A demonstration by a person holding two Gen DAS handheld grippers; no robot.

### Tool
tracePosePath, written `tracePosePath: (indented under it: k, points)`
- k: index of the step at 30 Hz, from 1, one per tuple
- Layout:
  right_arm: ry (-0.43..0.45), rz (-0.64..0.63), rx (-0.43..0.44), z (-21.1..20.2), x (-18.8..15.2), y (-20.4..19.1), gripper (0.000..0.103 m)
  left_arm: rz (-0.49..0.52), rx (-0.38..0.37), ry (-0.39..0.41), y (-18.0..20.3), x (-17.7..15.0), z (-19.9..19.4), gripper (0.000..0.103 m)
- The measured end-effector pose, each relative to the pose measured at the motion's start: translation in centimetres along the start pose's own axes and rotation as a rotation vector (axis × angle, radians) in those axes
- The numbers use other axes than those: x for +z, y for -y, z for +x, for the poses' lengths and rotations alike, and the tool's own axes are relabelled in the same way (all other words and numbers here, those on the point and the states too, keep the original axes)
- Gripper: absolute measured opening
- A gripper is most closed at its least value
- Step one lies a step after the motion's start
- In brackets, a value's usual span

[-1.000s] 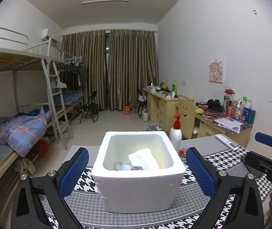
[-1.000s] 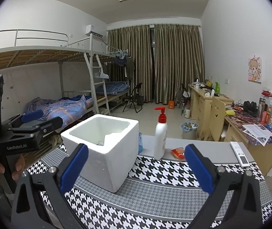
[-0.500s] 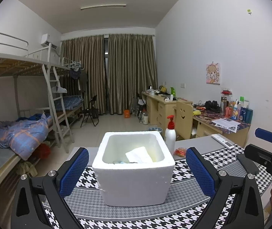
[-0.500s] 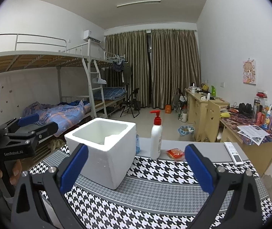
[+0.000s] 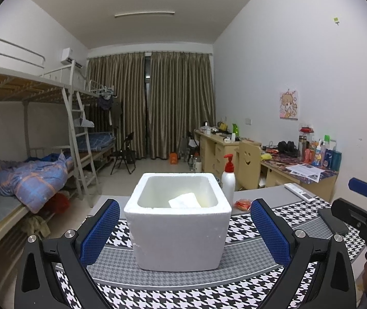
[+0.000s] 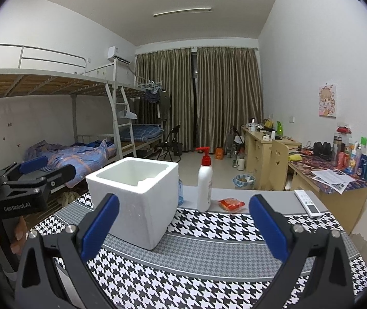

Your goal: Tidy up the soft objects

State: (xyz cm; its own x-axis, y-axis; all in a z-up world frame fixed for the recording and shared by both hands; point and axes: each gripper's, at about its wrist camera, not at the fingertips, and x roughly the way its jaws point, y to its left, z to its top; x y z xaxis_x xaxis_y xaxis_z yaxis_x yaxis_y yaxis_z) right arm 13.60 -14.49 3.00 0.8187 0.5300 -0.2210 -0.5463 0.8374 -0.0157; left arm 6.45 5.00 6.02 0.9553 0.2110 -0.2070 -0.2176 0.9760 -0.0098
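Observation:
A white foam box [image 5: 178, 229] stands on the houndstooth tablecloth [image 5: 209, 296]; a white soft pack [image 5: 184, 200] leans inside it. The box also shows in the right wrist view [image 6: 134, 198], left of centre. My left gripper [image 5: 183, 234] is open and empty, its blue pads either side of the box, nearer than it. My right gripper [image 6: 183, 228] is open and empty, held back from the box's right front corner. A small red packet [image 6: 231, 204] lies on the table behind the cloth.
A white pump bottle [image 6: 204, 180] stands right behind the box. A remote control [image 6: 307, 203] lies at the far right of the table. A bunk bed [image 5: 29, 154] is at the left and desks [image 5: 299, 170] at the right.
Both grippers have pulled back and dropped lower; the box looks farther and less of its inside shows. Both stay open and empty.

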Motion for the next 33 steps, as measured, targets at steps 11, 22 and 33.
tracePosePath:
  k: [11,22,33]
  points:
    - [0.010,0.034,-0.039,-0.3,-2.3,0.4,0.102,0.010,-0.005,0.018,0.2,-2.0,-1.1,0.102]
    - [-0.004,0.059,-0.062,-0.3,-3.4,0.4,0.102,0.019,0.008,0.006,0.6,-3.2,-0.6,0.102]
    - [-0.008,0.064,-0.075,-0.5,-3.9,0.6,0.102,0.020,-0.002,-0.010,0.6,-3.9,-0.4,0.102]
